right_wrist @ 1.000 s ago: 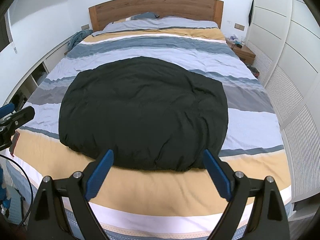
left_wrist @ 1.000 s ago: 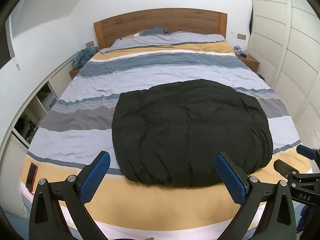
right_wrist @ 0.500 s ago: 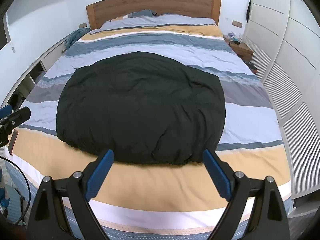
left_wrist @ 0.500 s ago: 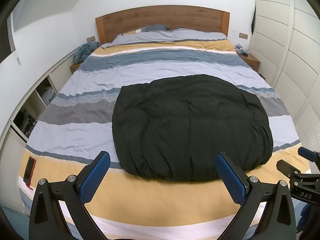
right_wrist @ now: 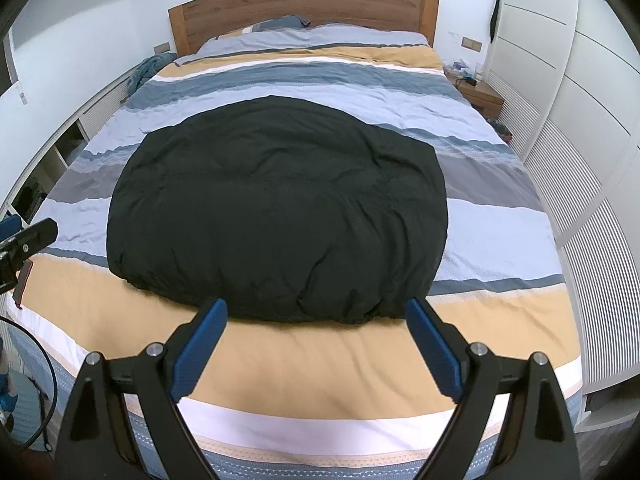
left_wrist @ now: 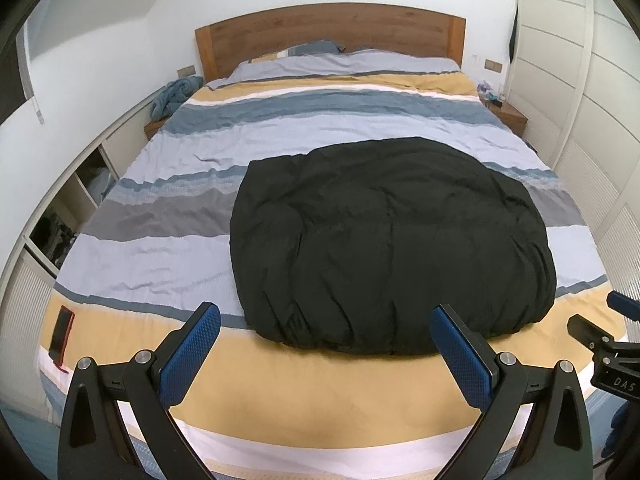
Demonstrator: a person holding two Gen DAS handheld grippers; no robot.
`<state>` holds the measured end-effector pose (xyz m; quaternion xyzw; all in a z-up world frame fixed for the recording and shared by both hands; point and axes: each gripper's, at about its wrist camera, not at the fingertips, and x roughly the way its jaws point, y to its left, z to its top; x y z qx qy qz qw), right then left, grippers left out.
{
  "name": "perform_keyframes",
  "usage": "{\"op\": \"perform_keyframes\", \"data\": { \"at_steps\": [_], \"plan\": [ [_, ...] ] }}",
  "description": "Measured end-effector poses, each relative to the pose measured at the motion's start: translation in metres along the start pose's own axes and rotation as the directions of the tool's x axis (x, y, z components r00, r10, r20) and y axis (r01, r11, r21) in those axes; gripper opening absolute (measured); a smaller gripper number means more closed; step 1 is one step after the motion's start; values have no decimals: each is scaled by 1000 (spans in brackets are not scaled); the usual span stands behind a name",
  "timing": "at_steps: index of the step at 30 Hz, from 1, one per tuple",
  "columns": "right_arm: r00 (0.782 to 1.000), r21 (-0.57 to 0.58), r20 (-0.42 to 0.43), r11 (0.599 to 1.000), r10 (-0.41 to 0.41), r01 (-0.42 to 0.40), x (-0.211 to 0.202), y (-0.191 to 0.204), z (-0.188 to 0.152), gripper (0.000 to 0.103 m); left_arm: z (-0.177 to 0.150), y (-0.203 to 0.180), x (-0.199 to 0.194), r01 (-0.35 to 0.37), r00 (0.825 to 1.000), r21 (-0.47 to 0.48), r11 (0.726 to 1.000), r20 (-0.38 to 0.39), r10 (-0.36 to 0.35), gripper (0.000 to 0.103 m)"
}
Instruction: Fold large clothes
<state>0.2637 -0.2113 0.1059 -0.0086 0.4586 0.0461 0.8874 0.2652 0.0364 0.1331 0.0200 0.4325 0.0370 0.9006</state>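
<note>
My left gripper [left_wrist: 326,350] and right gripper [right_wrist: 316,346] both spread wide, grasping nothing, black folded garment [left_wrist: 384,248] mid-frame on striped duvet [left_wrist: 168,264], red phone [left_wrist: 61,338] lower left.

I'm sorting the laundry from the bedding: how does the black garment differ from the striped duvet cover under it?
The black garment is plain and dark; the striped duvet cover has blue, grey, white and yellow bands. The garment is a compact, puffy, folded bundle near the foot; the cover lies spread flat across the whole bed. Both are wrinkled fabric, untouched by either gripper.
</note>
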Motion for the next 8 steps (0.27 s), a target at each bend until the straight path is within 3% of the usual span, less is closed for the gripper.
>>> {"op": "perform_keyframes", "data": {
  "at_steps": [8],
  "plan": [
    [1000,15,-8,1000,-6,6,2,-5,-3,91,-2,1,7,0,1000,-5,1000,-28,0,103]
  ]
}}
